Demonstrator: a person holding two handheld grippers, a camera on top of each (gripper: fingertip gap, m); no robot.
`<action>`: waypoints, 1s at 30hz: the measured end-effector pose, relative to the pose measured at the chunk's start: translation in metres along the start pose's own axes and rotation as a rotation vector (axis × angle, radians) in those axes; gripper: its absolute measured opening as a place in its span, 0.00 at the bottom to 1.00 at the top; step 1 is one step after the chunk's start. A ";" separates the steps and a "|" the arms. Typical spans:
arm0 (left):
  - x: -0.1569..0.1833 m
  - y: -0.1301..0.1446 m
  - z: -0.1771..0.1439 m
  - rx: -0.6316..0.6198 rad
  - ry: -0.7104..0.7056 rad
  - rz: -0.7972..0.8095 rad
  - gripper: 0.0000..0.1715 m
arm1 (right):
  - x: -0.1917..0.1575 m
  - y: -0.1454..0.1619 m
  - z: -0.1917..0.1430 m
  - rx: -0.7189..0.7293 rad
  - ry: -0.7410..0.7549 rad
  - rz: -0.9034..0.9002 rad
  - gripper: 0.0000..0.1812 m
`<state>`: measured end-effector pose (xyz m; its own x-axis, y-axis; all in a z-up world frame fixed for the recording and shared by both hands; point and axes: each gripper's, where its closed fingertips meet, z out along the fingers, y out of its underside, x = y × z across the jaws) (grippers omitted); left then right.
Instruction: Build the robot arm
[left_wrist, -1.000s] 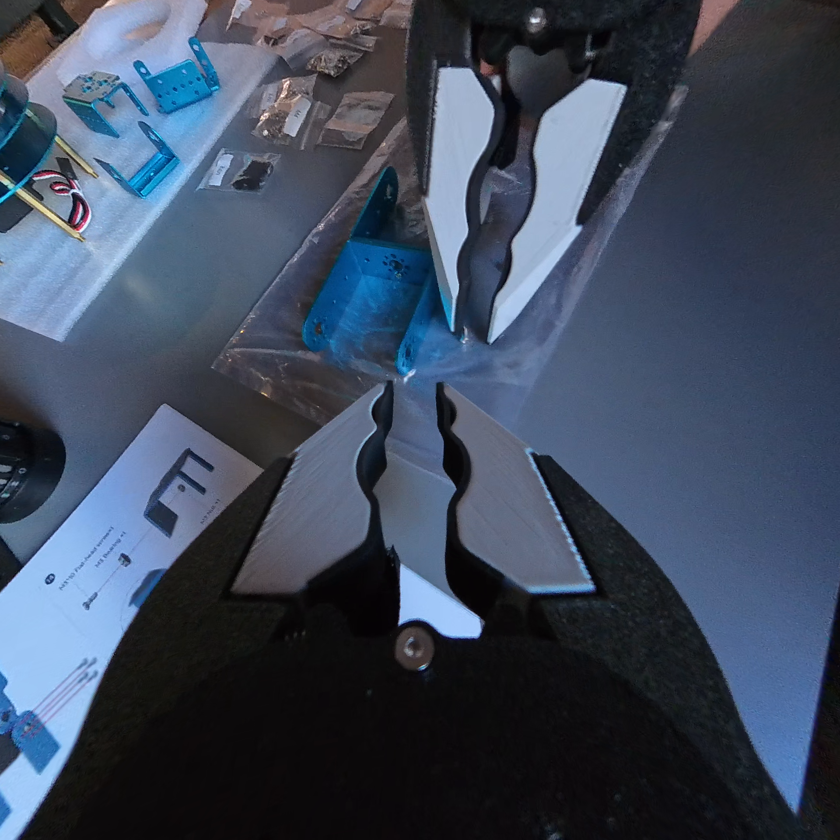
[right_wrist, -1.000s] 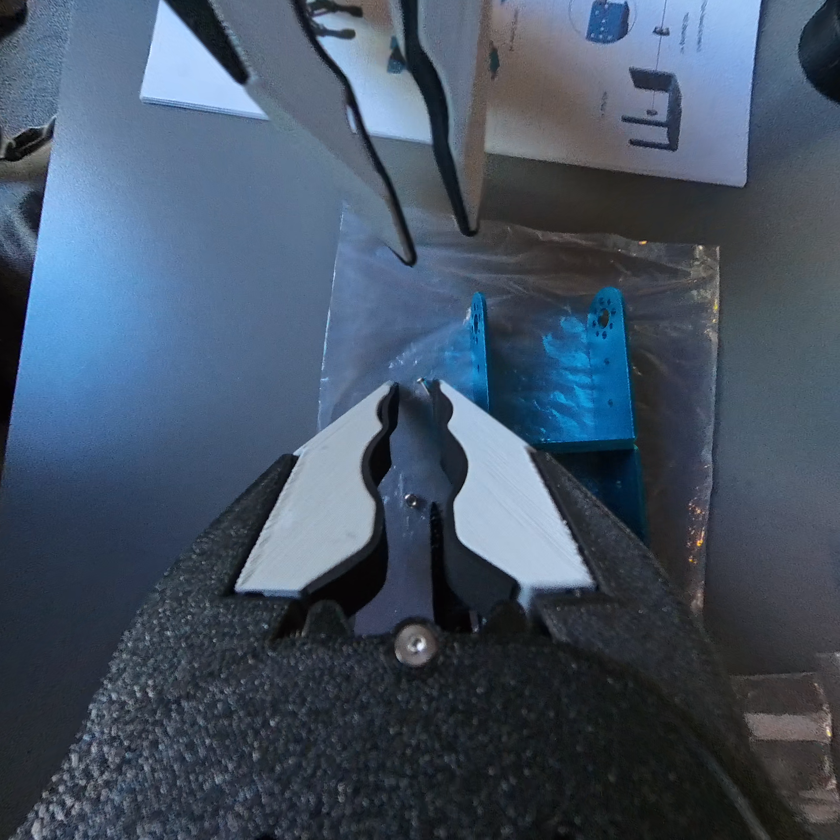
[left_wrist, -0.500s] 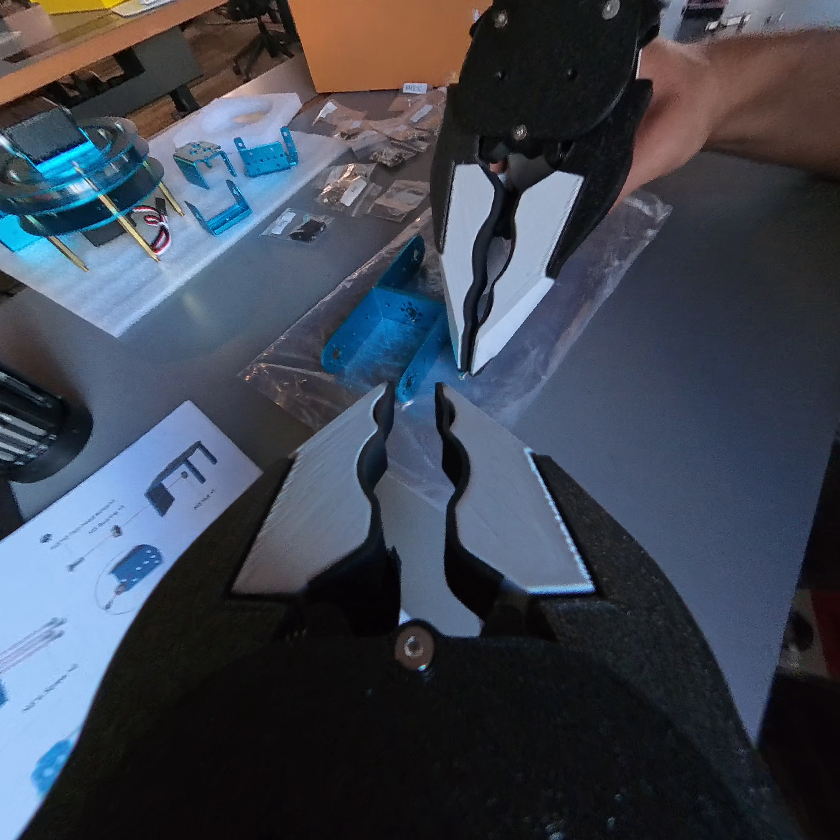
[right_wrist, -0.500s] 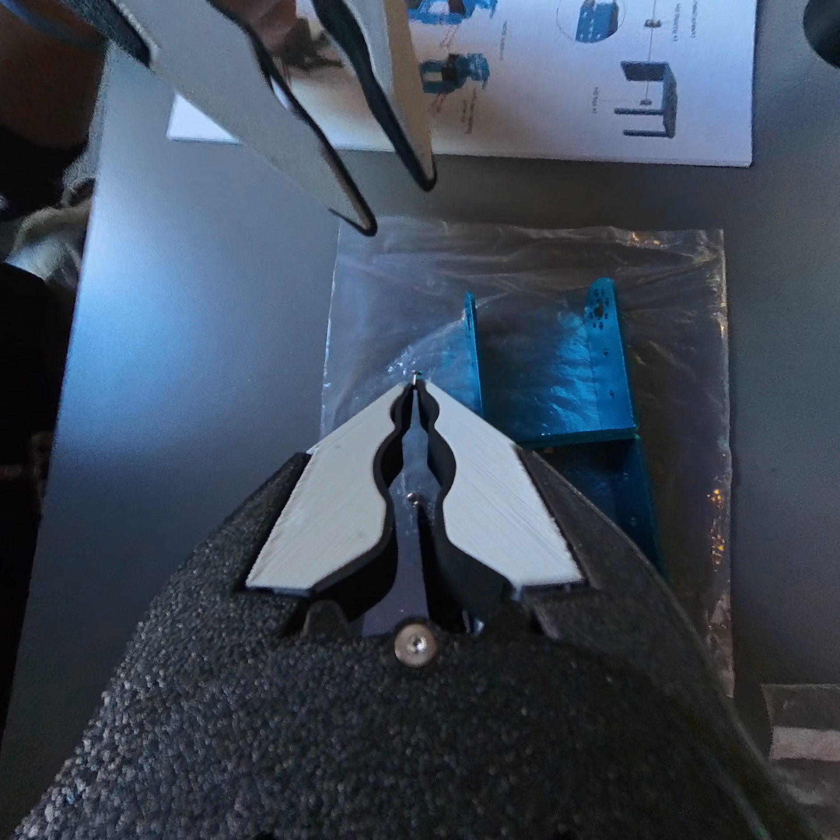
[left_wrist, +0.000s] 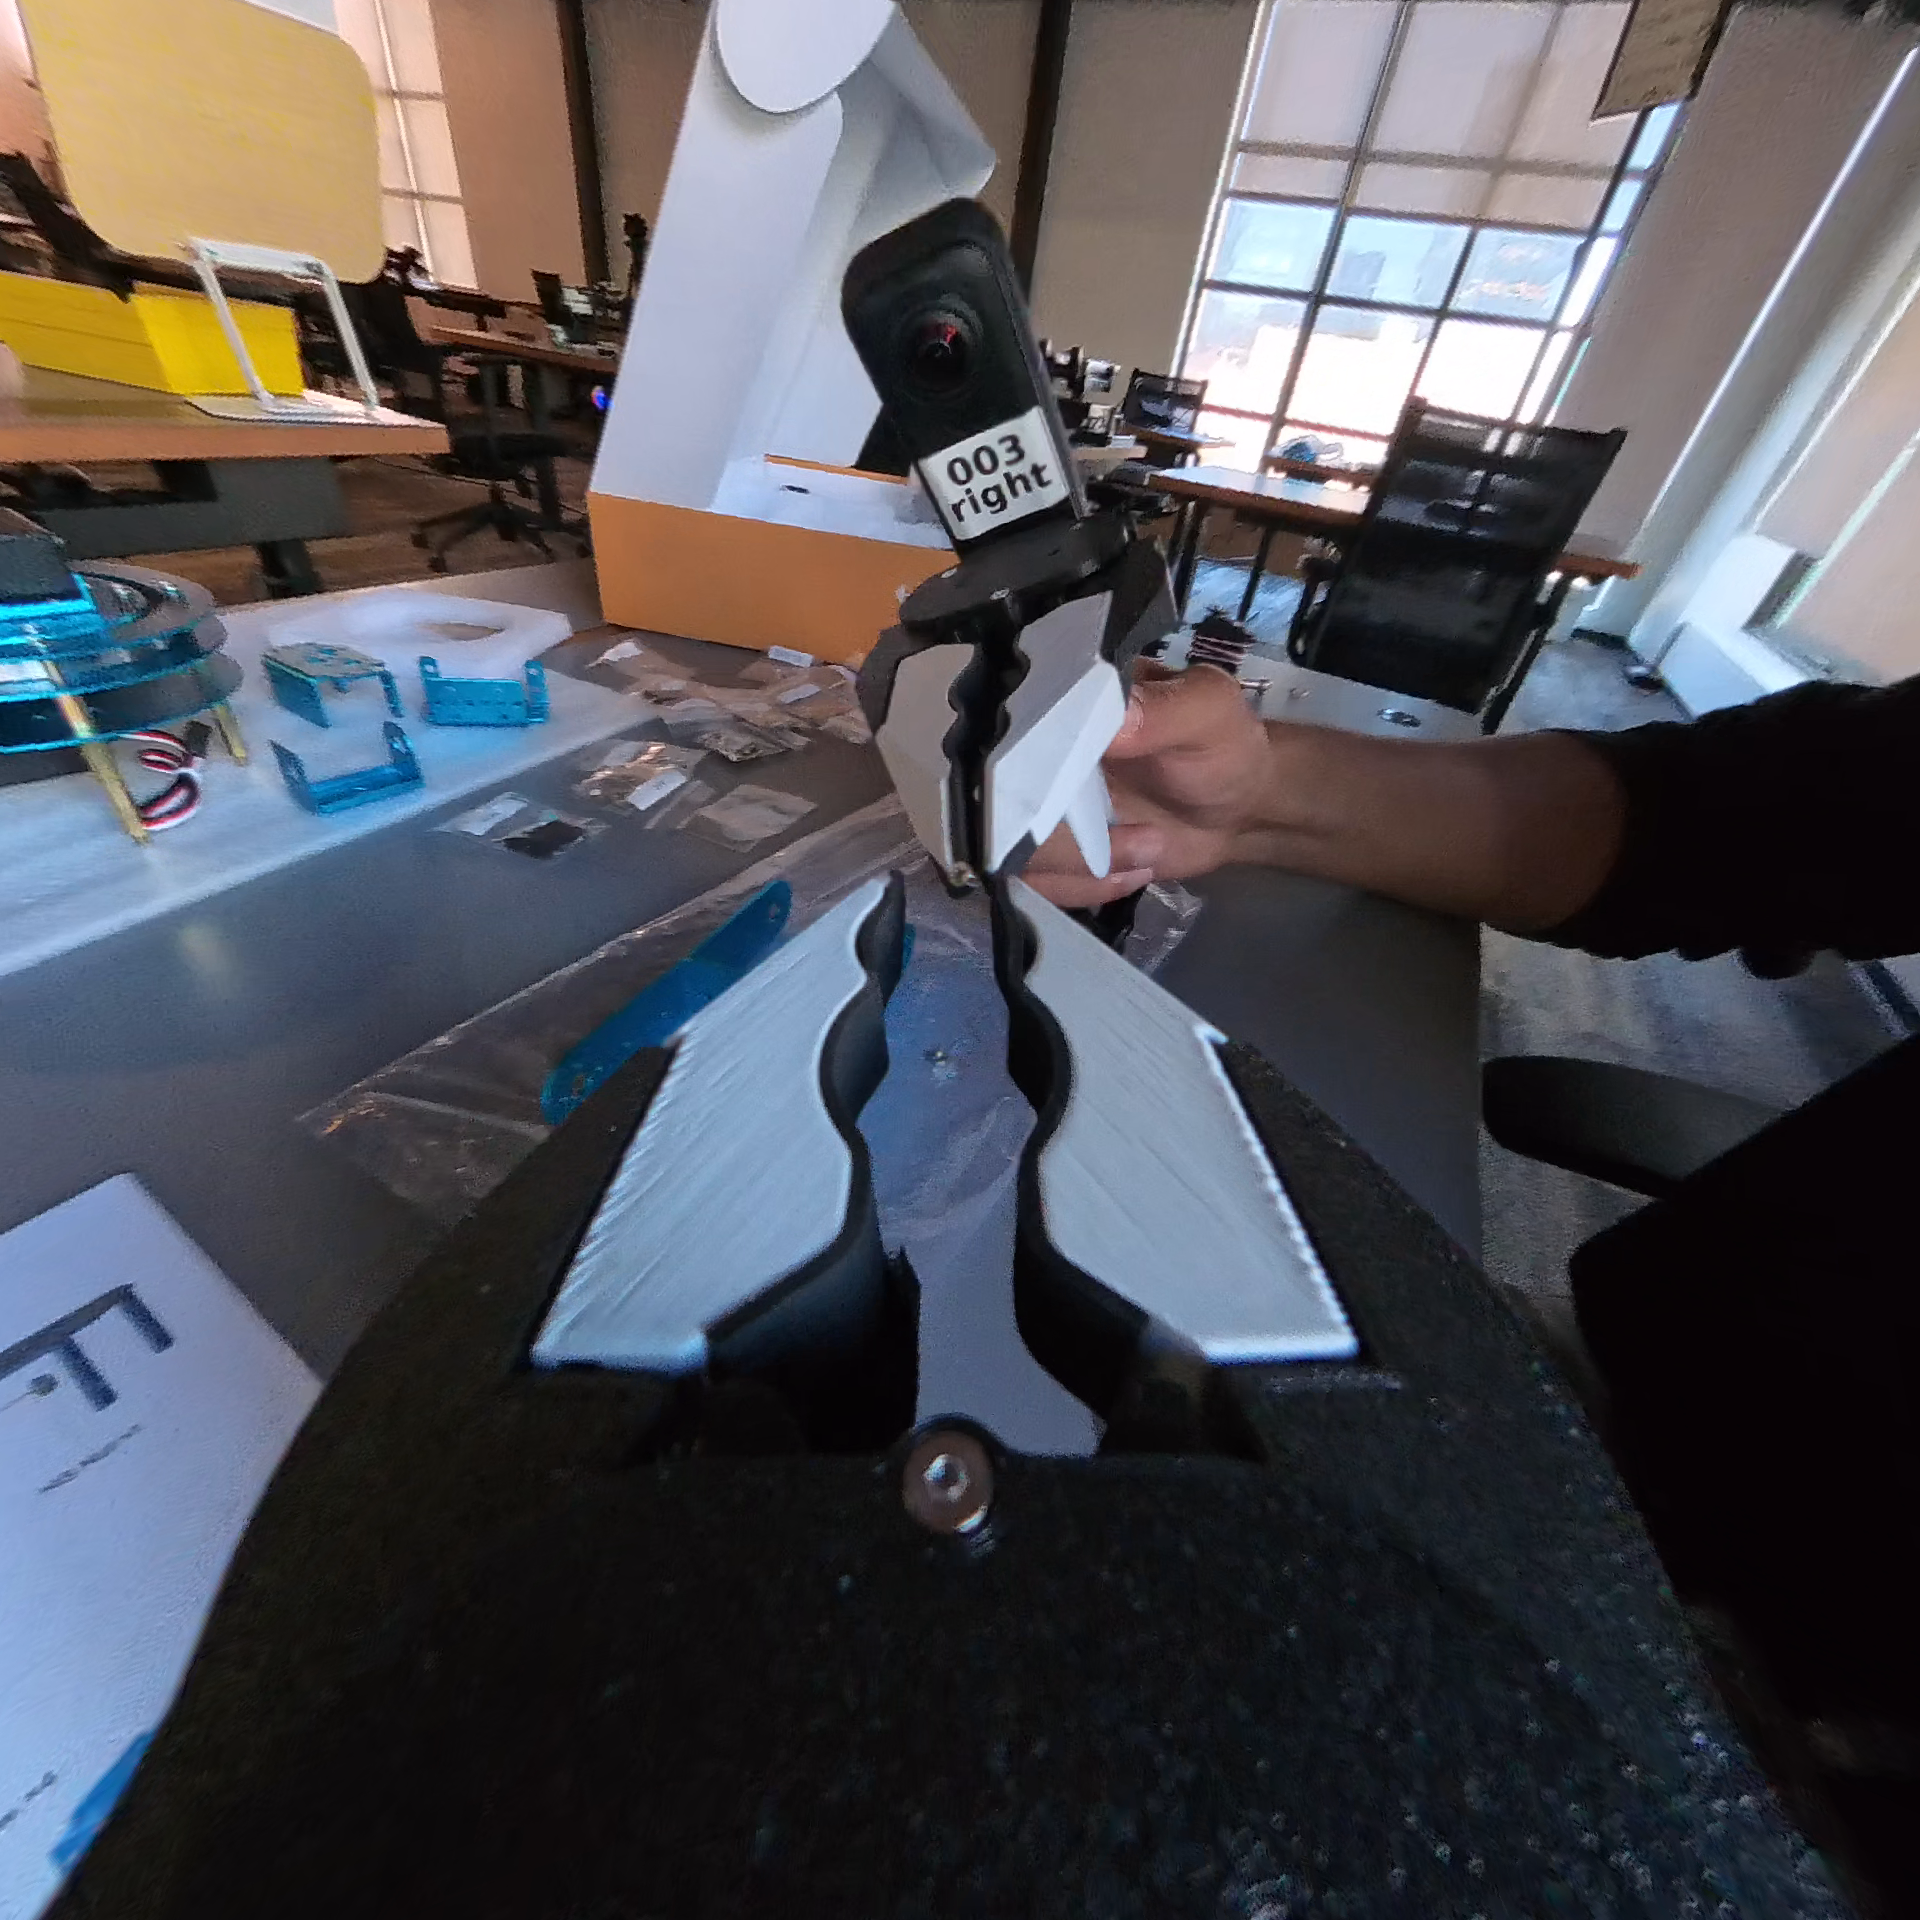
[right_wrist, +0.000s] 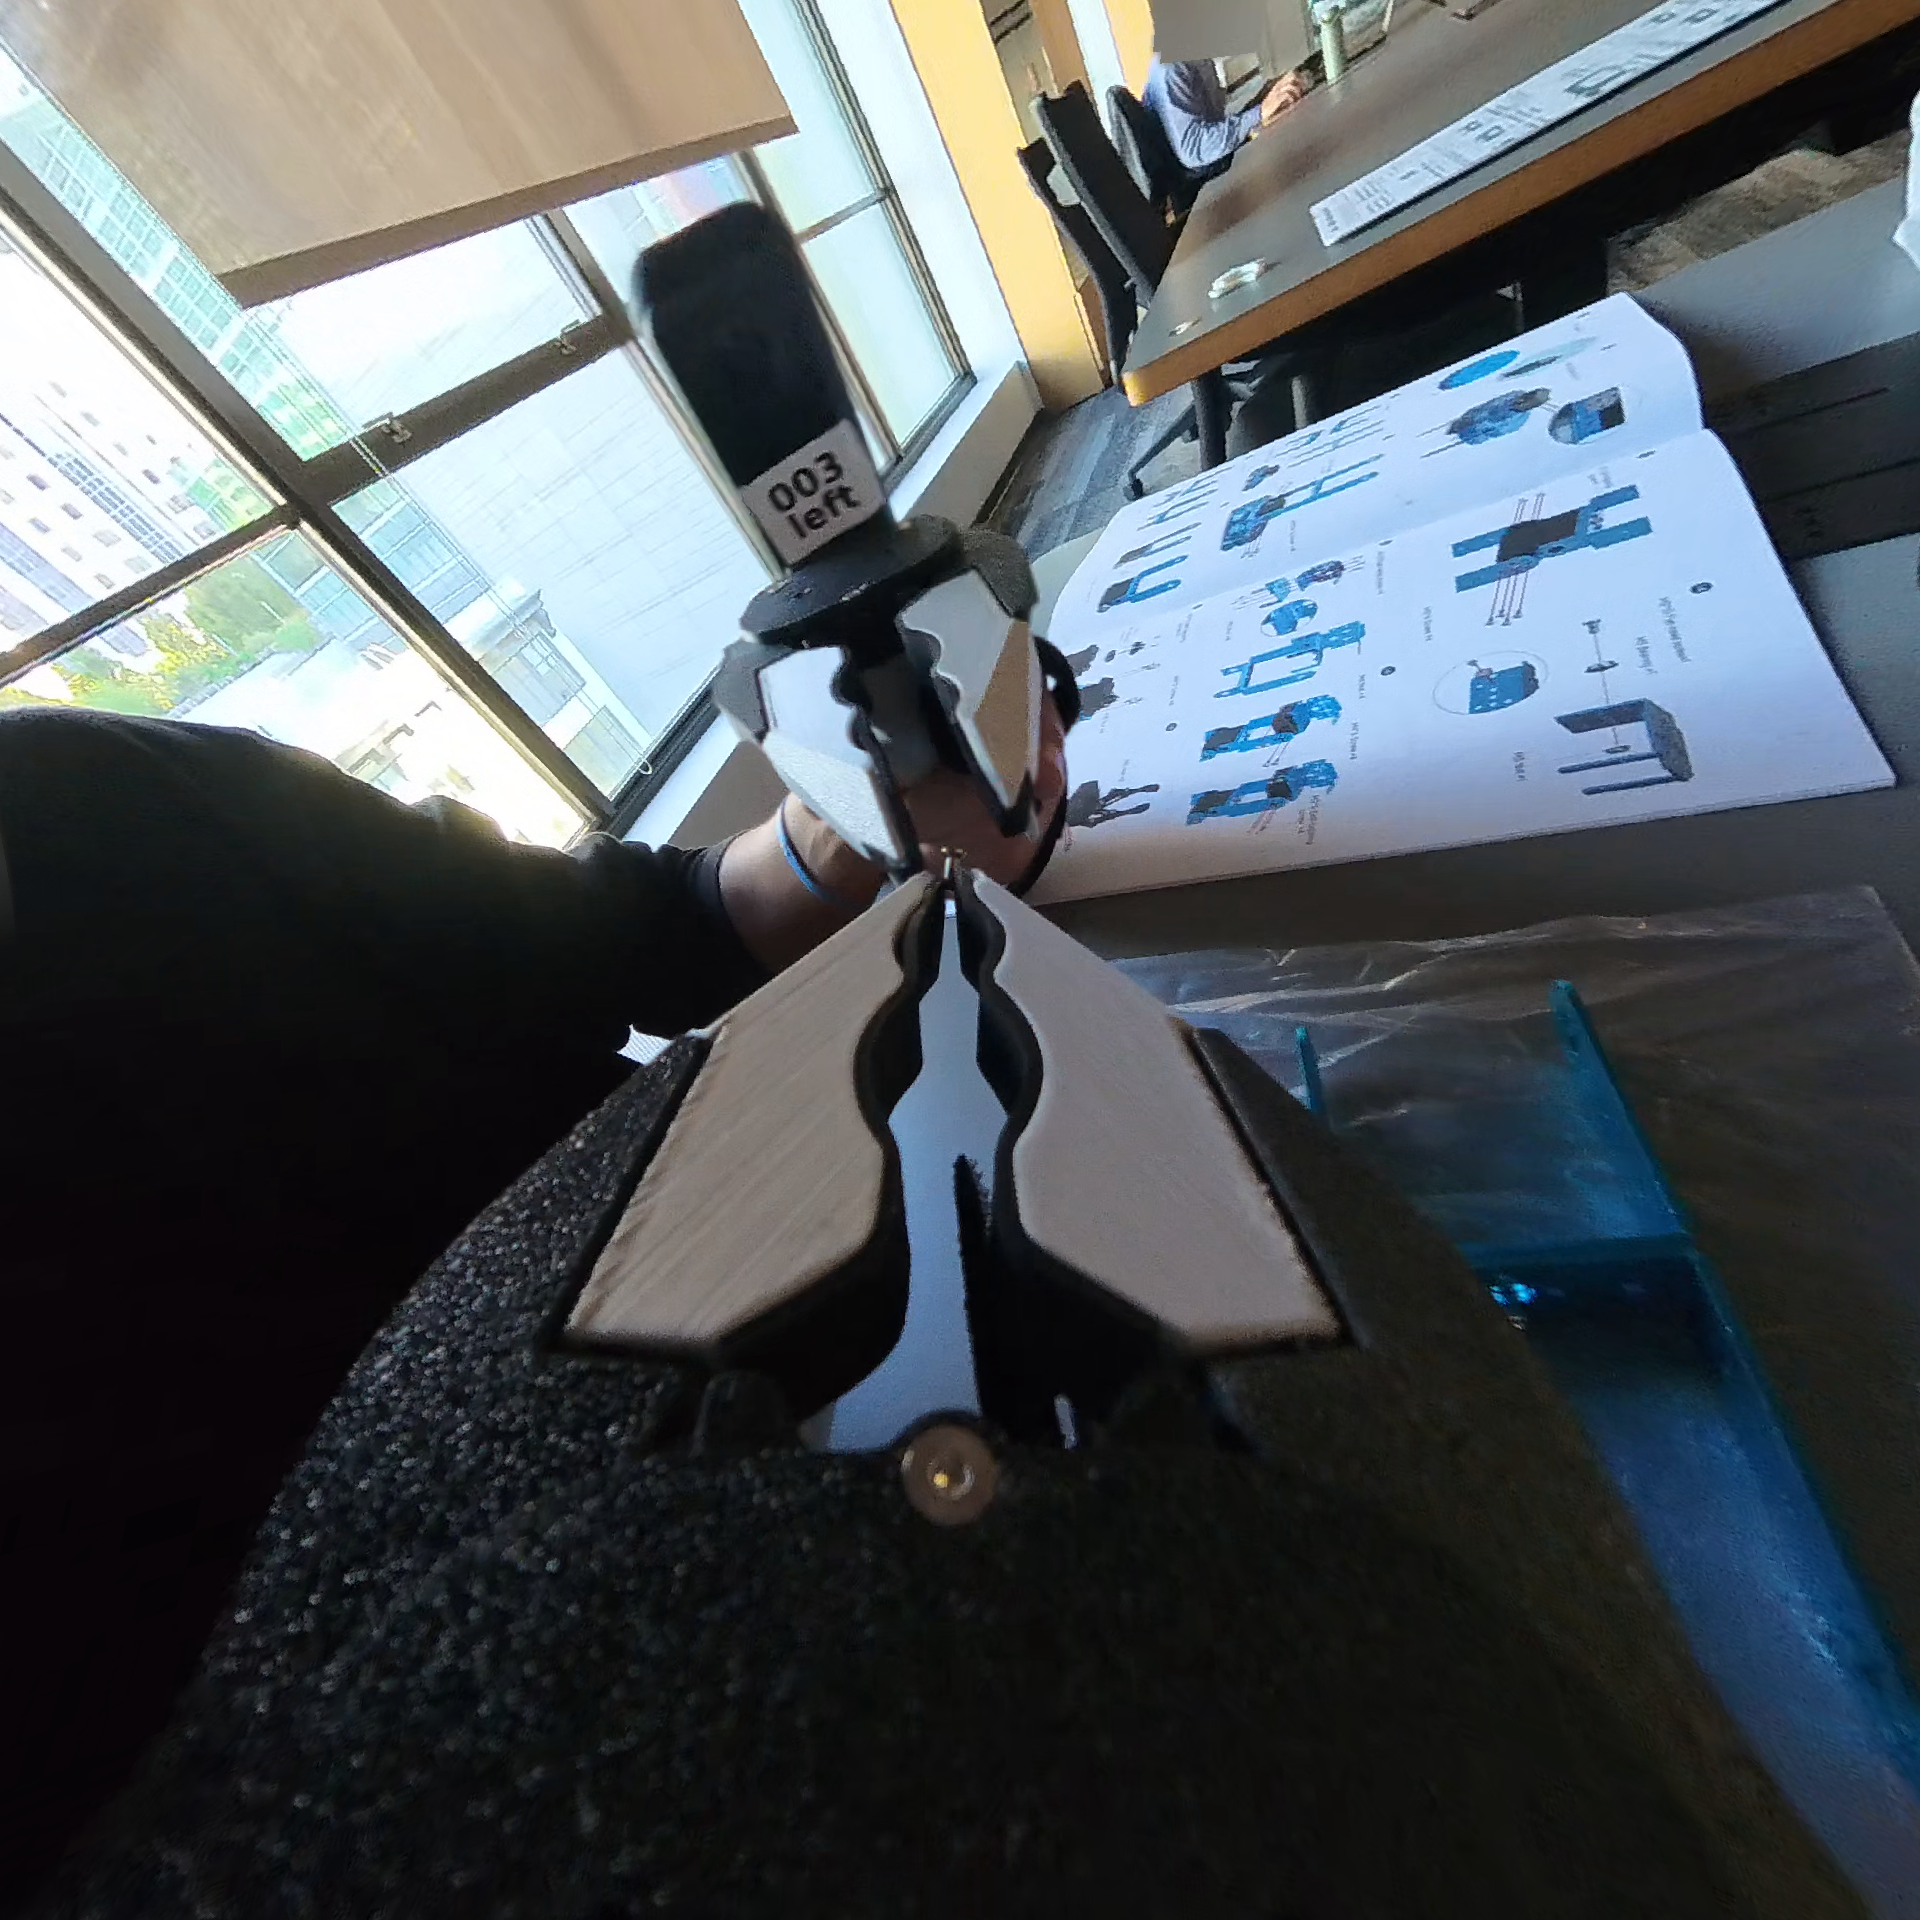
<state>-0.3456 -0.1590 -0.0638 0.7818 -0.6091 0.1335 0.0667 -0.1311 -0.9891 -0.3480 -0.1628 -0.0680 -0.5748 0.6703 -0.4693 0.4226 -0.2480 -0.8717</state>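
My right gripper (right_wrist: 945, 883) is shut on a small metal screw (right_wrist: 948, 856) that sticks out past its tips. It is raised off the table and meets the left gripper tip to tip. My left gripper (left_wrist: 948, 899) is open, and the right gripper (left_wrist: 977, 871) hangs just above its gap. In the right wrist view the left gripper (right_wrist: 956, 836) stands open just behind the screw. A blue metal U-bracket (right_wrist: 1507, 1195) lies on a clear plastic bag (right_wrist: 1558, 966) below; it also shows in the left wrist view (left_wrist: 665, 997). A loose small screw (left_wrist: 940, 1058) lies on the bag.
An open instruction booklet (right_wrist: 1455, 675) lies beyond the bag. More blue brackets (left_wrist: 478, 691) and a clear round base with wires (left_wrist: 94, 644) sit on white foam. Small parts bags (left_wrist: 644, 779), a white and orange box (left_wrist: 769, 416) and a black chair (left_wrist: 1455, 551) stand farther back. My two grippers' fingertips are within a few centimetres of each other.
My right gripper closed on the small screw at the bag and lifted it. Both grippers rose from the table and tilted up to face each other. The left stayed open.
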 end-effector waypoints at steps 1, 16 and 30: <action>0.001 0.001 0.000 -0.003 0.012 -0.008 0.09 | -0.003 0.001 0.001 -0.007 -0.012 -0.005 0.01; 0.027 0.006 -0.005 -0.028 0.146 0.023 0.02 | -0.021 0.014 0.007 -0.108 -0.067 -0.044 0.01; 0.018 0.004 -0.004 -0.014 0.095 0.047 0.02 | -0.010 0.011 -0.005 -0.134 0.095 -0.234 0.06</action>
<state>-0.3333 -0.1735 -0.0652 0.7218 -0.6858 0.0931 0.0223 -0.1115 -0.9935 -0.3343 -0.1690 -0.0717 -0.6020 0.7626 -0.2366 0.3784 0.0116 -0.9256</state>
